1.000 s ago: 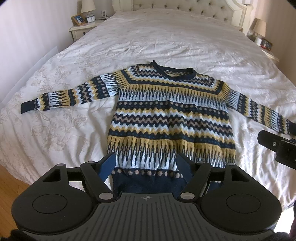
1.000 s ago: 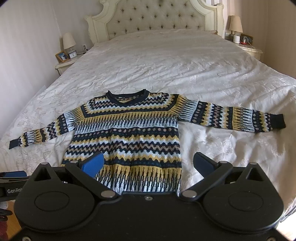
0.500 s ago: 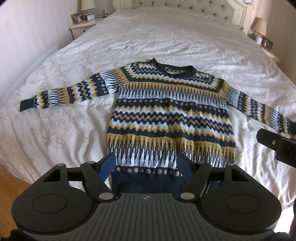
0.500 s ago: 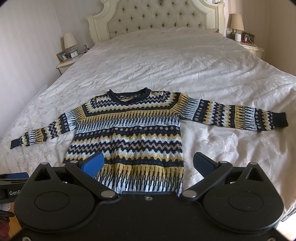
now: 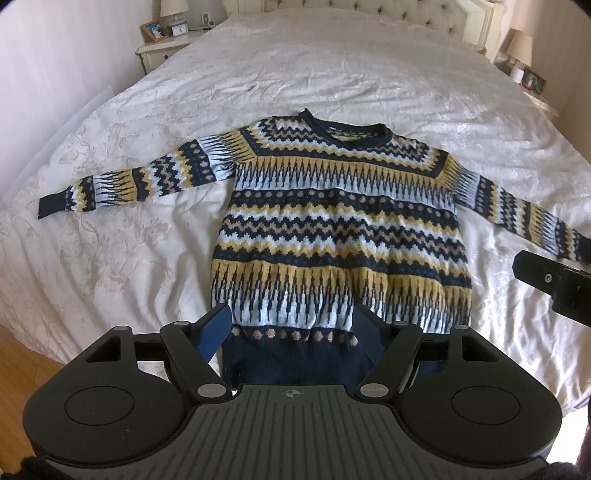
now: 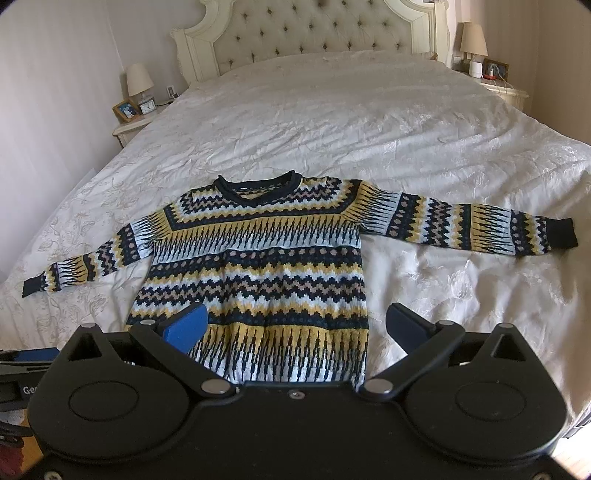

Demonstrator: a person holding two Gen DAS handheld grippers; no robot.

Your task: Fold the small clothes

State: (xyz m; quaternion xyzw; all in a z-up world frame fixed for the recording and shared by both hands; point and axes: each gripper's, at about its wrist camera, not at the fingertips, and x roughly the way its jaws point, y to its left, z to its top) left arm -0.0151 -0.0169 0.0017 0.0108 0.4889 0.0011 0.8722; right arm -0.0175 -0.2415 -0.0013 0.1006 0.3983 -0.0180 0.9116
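A patterned knit sweater (image 5: pixel 340 236) in navy, yellow and pale blue lies flat on the white bed, face up, both sleeves spread out to the sides; it also shows in the right wrist view (image 6: pixel 258 266). My left gripper (image 5: pixel 291 328) is open and empty, hovering over the navy hem. My right gripper (image 6: pixel 295 328) is open and empty above the sweater's lower right part. The right gripper's body shows at the right edge of the left wrist view (image 5: pixel 554 280).
The white quilted bed (image 6: pixel 369 122) has a tufted headboard (image 6: pixel 314 33). Nightstands with lamps stand at the back left (image 6: pixel 140 107) and back right (image 6: pixel 491 74). Wooden floor (image 5: pixel 22 354) shows past the bed's near left edge.
Both grippers have risen and drawn back slightly; the sweater sits a little lower in both views. Jaws stay open. The sweater has not moved.
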